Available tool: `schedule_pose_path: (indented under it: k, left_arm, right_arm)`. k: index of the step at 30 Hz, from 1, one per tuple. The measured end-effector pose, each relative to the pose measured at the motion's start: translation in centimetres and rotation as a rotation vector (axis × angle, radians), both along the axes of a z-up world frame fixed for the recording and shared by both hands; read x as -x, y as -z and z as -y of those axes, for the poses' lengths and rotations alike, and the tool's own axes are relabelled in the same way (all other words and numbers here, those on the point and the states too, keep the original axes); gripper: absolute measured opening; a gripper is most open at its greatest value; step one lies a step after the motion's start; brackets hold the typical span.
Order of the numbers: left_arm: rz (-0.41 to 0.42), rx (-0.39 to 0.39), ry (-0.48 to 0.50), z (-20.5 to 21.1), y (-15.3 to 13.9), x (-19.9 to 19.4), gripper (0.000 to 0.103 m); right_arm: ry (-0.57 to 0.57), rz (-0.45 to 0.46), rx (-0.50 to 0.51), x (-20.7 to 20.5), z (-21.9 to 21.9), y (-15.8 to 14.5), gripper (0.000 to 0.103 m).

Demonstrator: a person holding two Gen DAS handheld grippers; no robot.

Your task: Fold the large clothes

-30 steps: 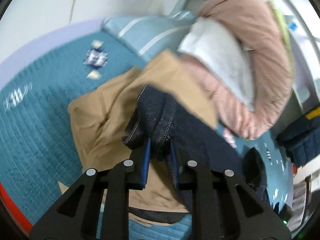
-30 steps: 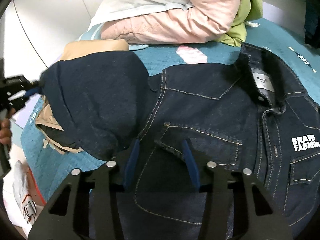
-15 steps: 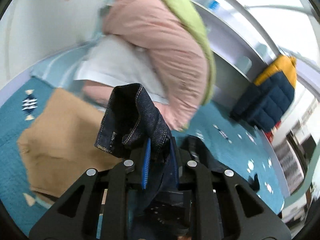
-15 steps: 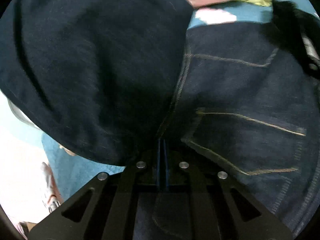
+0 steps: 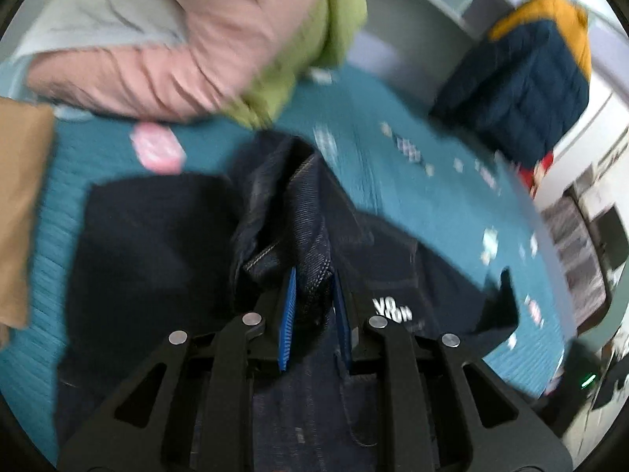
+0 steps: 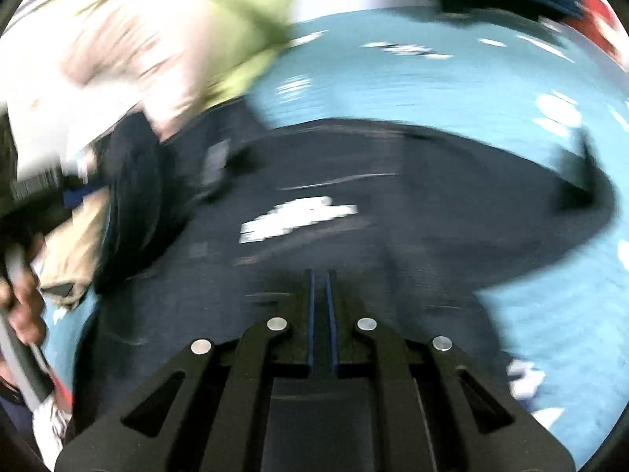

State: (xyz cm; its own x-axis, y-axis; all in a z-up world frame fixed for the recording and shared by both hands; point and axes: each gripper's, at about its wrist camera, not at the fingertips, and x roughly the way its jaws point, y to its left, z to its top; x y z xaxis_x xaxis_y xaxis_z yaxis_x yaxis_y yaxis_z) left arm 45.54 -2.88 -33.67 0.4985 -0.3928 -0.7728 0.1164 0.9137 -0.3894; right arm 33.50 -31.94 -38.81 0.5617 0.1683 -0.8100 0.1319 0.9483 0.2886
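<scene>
A dark denim jacket with white lettering lies spread on the teal bedspread. My left gripper is shut on the jacket's sleeve cuff and holds it over the jacket's middle. In the right wrist view, which is blurred, my right gripper is shut on a fold of the same denim jacket, low over the bed. The left gripper's hand shows at the left edge there.
A pink quilt with a green layer is piled at the head of the bed. A tan garment lies to the left. A navy and yellow puffer jacket sits at the far right.
My left gripper has swung the sleeve cuff from over the tan garment across onto the jacket's body. My right gripper has shut on the denim and moved sideways fast with it.
</scene>
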Motion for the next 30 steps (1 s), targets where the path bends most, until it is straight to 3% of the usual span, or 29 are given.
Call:
schedule_pose_path:
  k: [5, 10, 11, 13, 17, 19, 21, 22, 25, 26, 30]
  left_arm:
    - [-0.092, -0.053, 0.041, 5.0, 3.9, 0.0, 0.022]
    - [-0.16, -0.085, 0.081, 8.6, 6.4, 1.0, 0.023]
    - [-0.164, -0.082, 0.088, 8.8, 6.5, 1.3, 0.025]
    - [-0.161, -0.066, 0.108, 9.1, 6.2, 1.8, 0.046]
    - [-0.119, -0.04, 0.159, 11.0, 3.8, 2.6, 0.049]
    - [-0.068, -0.066, 0.178, 11.6, 2.0, 3.2, 0.054]
    - [-0.002, -0.13, 0.17, 11.7, 0.3, 3.6, 0.062]
    - [0.037, -0.2, 0.152, 11.5, -0.5, 3.8, 0.063]
    - [0.067, -0.357, 0.097, 10.2, -0.9, 3.9, 0.065]
    - [0.062, -0.402, 0.085, 9.8, -0.7, 3.9, 0.066]
    - [-0.004, -0.566, 0.043, 7.4, 1.3, 3.4, 0.071]
  right_arm:
    - [0.199, 0.041, -0.09, 2.3, 7.9, -1.2, 0.011]
    - [0.345, 0.07, -0.083, 3.7, 13.1, -1.0, 0.022]
    - [0.366, 0.058, -0.076, 3.6, 14.0, -0.5, 0.025]
    - [0.406, 0.035, -0.083, 3.5, 15.6, 0.2, 0.028]
    - [0.51, -0.016, -0.118, 2.8, 17.9, 2.3, 0.035]
    - [0.522, -0.011, -0.104, 2.1, 18.1, 2.3, 0.038]
    - [0.518, 0.037, -0.061, 1.2, 18.3, 1.3, 0.044]
    - [0.528, 0.073, -0.029, 0.7, 18.5, 0.6, 0.05]
    - [0.551, 0.127, 0.015, -0.6, 19.0, -0.3, 0.065]
    - [0.549, 0.12, 0.026, -1.2, 19.3, -0.1, 0.07]
    - [0.542, -0.031, 0.087, -3.1, 20.1, 3.2, 0.07]
